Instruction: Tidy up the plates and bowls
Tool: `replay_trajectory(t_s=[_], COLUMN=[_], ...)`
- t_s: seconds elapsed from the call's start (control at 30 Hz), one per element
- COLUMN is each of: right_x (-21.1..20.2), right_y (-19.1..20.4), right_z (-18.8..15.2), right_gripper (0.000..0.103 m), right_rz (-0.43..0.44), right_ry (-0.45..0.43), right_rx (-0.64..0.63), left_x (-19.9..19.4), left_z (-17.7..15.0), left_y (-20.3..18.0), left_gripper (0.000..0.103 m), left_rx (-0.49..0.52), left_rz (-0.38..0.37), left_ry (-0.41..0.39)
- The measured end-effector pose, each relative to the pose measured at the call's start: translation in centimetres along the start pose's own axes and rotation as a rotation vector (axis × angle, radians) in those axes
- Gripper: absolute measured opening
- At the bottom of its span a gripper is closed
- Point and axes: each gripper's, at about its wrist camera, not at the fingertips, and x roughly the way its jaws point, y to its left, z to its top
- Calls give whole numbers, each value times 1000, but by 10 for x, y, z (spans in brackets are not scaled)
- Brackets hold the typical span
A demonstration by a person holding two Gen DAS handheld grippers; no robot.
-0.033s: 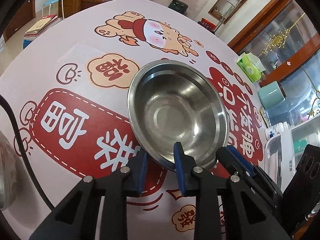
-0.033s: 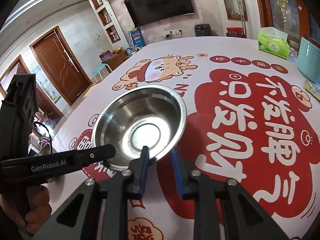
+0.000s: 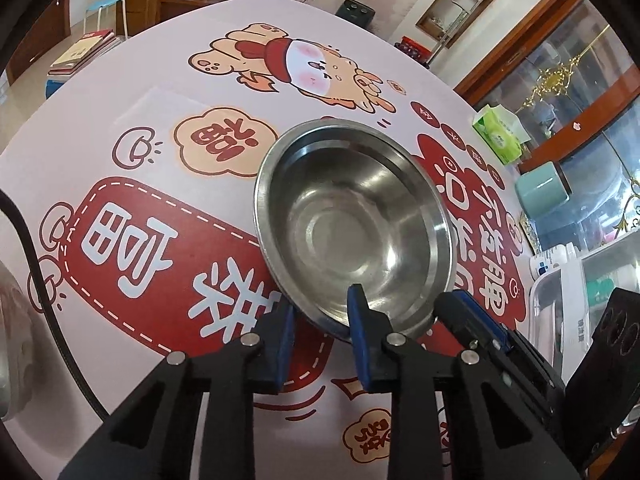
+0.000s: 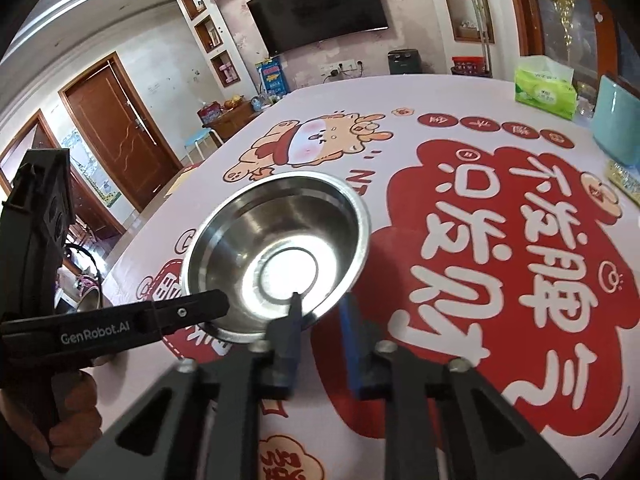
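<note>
Bowl: one stainless steel bowl [image 3: 354,224] sits on the printed tablecloth [image 3: 132,240] near the middle of the table, mouth up. It is round, so it has no long axis. From the left wrist view its far rim looks a little higher than the near rim; whether it is tipped or only distorted by the lens I cannot tell.

Count: one bowl, two grippers, one green tissue pack [image 4: 545,92], one teal container [image 4: 616,120]. No plate shows.

Left gripper [image 3: 320,316]: its blue pads straddle the near rim of the bowl, one pad [image 3: 357,312] inside the bowl, the other outside under the rim. The jaws are closing, the rim between them, and the gap is narrow.

Right gripper [image 4: 322,316]: it takes the same rim further round, one finger inside the bowl, one outside, clamped on the edge.

Pose: both grippers reach in low and nearly level from the near side, side by side. In the right wrist view the left gripper comes in from the left, gripped by the person's hand [image 4: 60,424].
</note>
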Motion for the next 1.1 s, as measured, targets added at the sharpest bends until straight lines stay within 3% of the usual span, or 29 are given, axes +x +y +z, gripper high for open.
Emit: replay_trajectory(t_s=[0.37,0.6,1.1], right_x=[3,8,13], right_y=[-7,-8,-3], right_z=[1,-1,-4], right_gripper=[13,20,19], right_rz=[0,9,-5], right_ry=[42,65,80], right_rx=[31,41,43], left_x=[-2,0,4], left_z=[-9,-11,-13], left_y=[-1,0,-1], left_gripper=[24,24,24], left_rx=[22,36,61], left_rz=[0,19,29], left_ry=[30,44,63])
